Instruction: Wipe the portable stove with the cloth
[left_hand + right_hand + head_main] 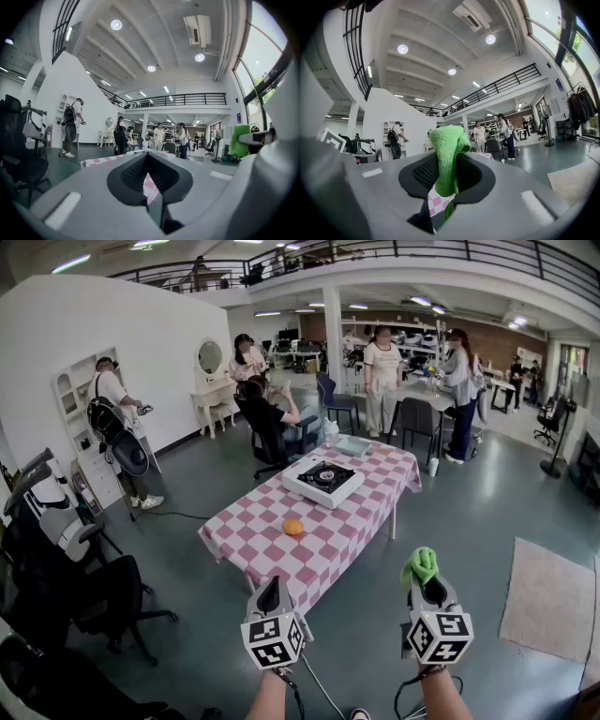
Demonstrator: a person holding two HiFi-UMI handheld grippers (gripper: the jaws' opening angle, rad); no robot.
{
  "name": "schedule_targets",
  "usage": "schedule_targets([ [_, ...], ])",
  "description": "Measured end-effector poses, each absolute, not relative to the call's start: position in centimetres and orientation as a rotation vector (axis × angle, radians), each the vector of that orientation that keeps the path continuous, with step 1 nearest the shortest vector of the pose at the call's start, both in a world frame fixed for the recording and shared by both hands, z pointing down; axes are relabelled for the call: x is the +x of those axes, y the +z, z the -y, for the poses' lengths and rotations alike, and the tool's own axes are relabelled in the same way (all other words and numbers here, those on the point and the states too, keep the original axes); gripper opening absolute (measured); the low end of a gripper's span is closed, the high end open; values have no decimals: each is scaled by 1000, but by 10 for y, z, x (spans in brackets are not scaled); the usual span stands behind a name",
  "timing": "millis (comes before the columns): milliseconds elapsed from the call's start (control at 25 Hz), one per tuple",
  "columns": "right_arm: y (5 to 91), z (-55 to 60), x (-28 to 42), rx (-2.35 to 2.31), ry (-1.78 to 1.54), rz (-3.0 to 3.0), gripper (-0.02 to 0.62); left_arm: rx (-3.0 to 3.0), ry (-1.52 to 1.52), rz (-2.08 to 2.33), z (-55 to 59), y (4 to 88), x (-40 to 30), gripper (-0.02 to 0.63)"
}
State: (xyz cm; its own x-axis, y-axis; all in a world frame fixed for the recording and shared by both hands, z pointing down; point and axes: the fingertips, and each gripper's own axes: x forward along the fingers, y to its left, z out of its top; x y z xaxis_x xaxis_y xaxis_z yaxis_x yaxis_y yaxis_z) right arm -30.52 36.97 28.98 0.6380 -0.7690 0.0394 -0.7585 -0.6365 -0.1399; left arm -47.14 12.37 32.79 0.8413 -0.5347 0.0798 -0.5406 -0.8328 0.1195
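Right gripper (pixel 424 592) clamped on the green cloth (pixel 422 564), left gripper (pixel 272 596) closed on nothing, both held well short of the portable stove (pixel 323 480) on the checked table (pixel 253 549); risk: the cloth, bunched loosely above the jaws, could drag free once pressed across it.

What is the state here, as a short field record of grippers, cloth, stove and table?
left gripper: fingers together, nothing between them
right gripper: fingers shut on bright green terry cloth
stove: white square portable stove, black burner, on pink-and-white checked table, far half, untouched
other: small orange round object on the table, nearer the person than the stove
wiping: not yet begun
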Motion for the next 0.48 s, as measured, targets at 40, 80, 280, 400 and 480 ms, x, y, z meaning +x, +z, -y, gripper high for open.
schedule_targets([
  [40,289,-370,-303,-2744,-145,-1287,89,2881,67,843,-125,328,-469,0],
  [80,289,-370,-301,-2745,-146,-1290,89,2881,70,841,-126,329,-466,0],
  [280,292,-371,-292,-2751,-157,-1309,89,2883,88,840,-129,334,-454,2],
  [400,295,-369,-283,-2748,-173,-1327,89,2877,86,856,-128,334,-447,0],
  [480,299,-366,-274,-2728,-192,-1335,89,2874,87,870,-127,334,-442,2],
])
